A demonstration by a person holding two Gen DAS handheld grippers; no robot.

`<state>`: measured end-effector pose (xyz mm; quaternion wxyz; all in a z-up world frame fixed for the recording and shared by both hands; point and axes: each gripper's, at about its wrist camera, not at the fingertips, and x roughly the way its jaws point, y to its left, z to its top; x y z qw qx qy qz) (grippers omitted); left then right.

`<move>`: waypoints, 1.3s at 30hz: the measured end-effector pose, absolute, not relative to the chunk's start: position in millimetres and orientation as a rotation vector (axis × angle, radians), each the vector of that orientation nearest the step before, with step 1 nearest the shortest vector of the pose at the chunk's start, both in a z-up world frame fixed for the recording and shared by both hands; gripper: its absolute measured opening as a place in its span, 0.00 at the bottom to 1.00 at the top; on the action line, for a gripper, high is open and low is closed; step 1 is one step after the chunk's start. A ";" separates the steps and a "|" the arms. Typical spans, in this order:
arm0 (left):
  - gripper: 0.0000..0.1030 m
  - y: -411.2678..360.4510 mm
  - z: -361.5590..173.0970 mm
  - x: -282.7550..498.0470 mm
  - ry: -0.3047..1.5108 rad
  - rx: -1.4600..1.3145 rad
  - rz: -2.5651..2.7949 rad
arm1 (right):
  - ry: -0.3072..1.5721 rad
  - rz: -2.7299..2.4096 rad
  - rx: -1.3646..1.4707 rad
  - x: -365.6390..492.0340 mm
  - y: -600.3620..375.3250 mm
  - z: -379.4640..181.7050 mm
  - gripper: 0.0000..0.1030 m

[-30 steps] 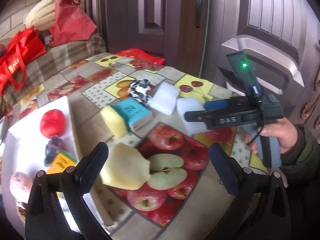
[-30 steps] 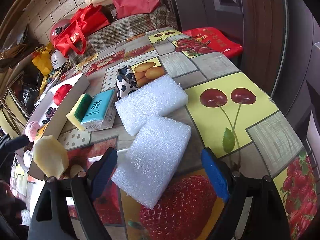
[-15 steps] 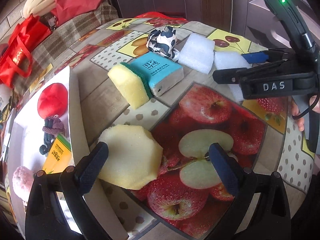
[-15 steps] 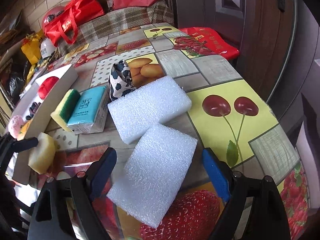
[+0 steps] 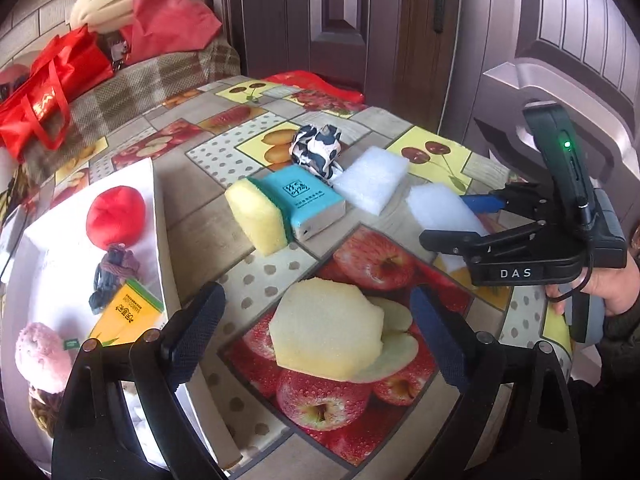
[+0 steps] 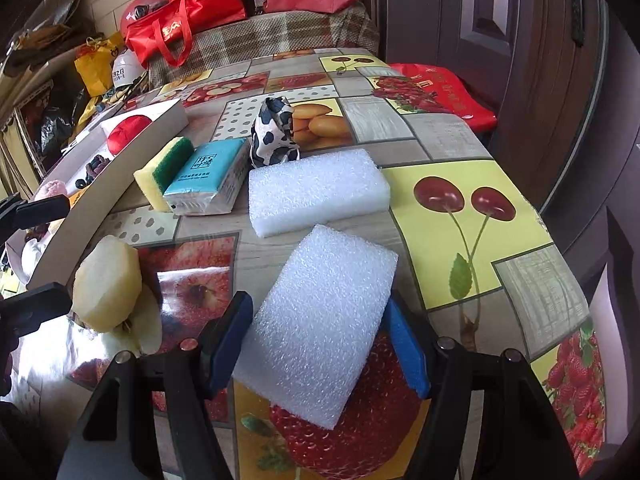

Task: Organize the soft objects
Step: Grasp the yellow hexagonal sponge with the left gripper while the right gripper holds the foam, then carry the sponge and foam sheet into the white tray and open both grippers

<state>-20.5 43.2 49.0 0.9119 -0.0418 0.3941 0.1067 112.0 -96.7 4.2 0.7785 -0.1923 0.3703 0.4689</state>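
Tray first: white shallow cardboard tray [image 5: 158,216] far left, red plush ball [image 5: 115,216] already in it. My left claw [image 5: 316,334] is wide but closing, pale yellow round foam piece [image 5: 326,330] lying between its fingers, untouched, just right of the tray. My right claw [image 6: 316,344] is narrowing on the near white rectangular foam block [image 6: 320,320], long axis running away from me, pads at its sides.

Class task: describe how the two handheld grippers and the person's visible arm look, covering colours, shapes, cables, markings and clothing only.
Both grippers have black linkage frames with silver rivets. The left gripper has dark, textured finger pads; the right gripper has bright blue pads. Seen from the left wrist view, the right one carries white "DAS" lettering, a green indicator light, a thin black cable and a grey handle. The hand holding it comes out of a dark olive sleeve.
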 end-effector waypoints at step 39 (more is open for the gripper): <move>0.60 104.7 56.6 -174.4 0.361 -0.068 0.659 | 0.373 1.259 -0.081 33.6 -93.0 57.3 0.60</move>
